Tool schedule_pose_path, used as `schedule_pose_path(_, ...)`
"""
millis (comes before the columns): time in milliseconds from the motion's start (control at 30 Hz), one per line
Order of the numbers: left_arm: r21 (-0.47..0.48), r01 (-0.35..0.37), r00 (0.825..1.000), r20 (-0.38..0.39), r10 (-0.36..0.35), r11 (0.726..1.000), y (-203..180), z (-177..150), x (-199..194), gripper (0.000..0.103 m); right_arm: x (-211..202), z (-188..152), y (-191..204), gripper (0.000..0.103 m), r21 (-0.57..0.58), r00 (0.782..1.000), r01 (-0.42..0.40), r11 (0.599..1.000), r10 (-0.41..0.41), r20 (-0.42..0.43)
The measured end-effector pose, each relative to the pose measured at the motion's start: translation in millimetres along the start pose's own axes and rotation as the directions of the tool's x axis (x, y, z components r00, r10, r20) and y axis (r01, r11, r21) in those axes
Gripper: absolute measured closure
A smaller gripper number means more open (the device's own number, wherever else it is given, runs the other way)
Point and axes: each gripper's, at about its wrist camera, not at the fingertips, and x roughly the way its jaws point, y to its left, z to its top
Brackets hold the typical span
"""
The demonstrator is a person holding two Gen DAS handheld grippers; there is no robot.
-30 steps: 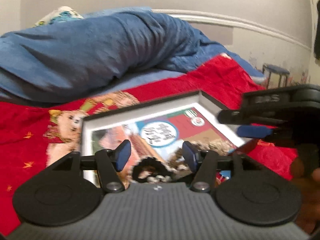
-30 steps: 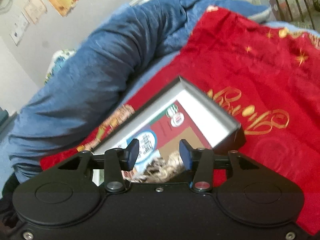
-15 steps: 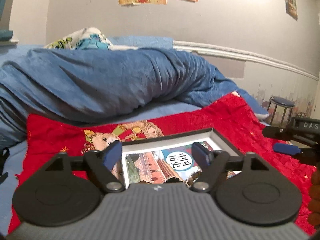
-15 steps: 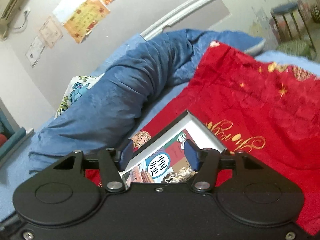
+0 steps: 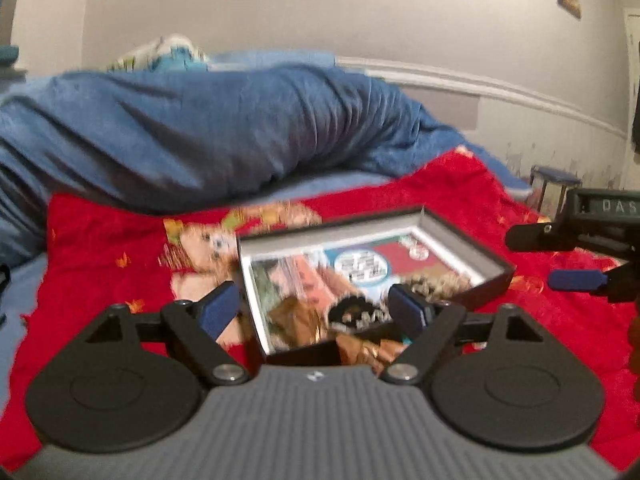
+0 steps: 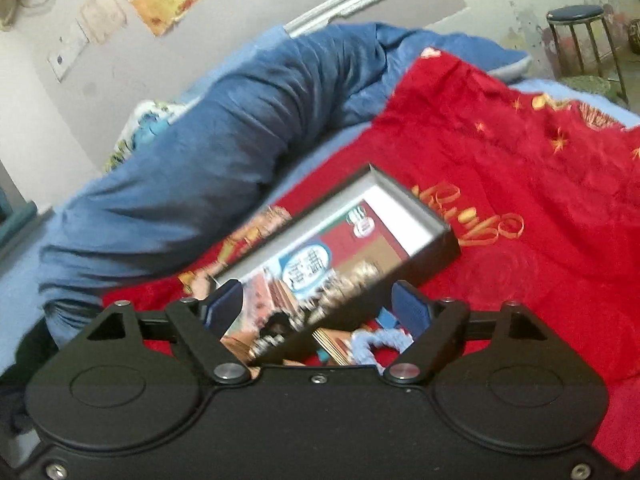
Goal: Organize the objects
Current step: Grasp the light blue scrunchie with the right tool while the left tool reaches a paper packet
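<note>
— Sitting on the red blanket, the open box holds a printed card and a dark scrunchie; a light-blue scrunchie lies outside by its near edge.

— Grippers?

— Left gripper and right gripper both spread wide, empty. Lower squarely over the loose one before closing, I'd say.

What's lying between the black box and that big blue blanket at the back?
Only red blanket, printed with a bear, between box and blue blanket; left wrist view shows it.
</note>
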Motion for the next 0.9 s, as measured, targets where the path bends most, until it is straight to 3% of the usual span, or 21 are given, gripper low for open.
schedule_pose_path(133,-0.038,-0.007,0.996,-0.092,0.003,0.999,3.5,-11.9,22.3,0.014,23.6,-13.3,-8.5,0.021,-0.047,0.996,0.074,0.996,-0.076,-0.055)
schedule_pose_path(333,-0.142,-0.008,0.985,-0.170,-0.016,0.990,14.6,-32.3,47.2,0.022,45.4,-29.5,-1.8,0.027,-0.071,0.991,0.080,0.994,-0.087,-0.098)
schedule_pose_path(567,-0.160,0.034,0.981,-0.185,-0.064,0.987,2.2,-40.9,59.8,0.024,55.7,-37.6,7.6,0.040,-0.107,0.977,0.158,0.982,-0.171,-0.126)
schedule_pose_path(700,-0.153,0.023,0.984,-0.173,-0.050,0.988,-4.4,-44.3,61.6,0.028,56.0,-39.5,6.2,0.040,-0.134,0.968,0.191,0.972,-0.209,-0.137)
schedule_pose_path(833,-0.191,0.077,0.978,-0.176,-0.111,0.979,-9.0,-47.5,63.7,0.030,62.3,-39.7,-2.1,0.040,-0.114,0.961,0.195,0.974,-0.213,-0.174)
schedule_pose_path(900,-0.189,0.078,0.975,-0.189,-0.114,0.979,-13.6,-51.3,66.9,0.046,67.5,-41.4,-10.7,0.040,-0.062,0.956,0.195,0.979,-0.204,-0.211)
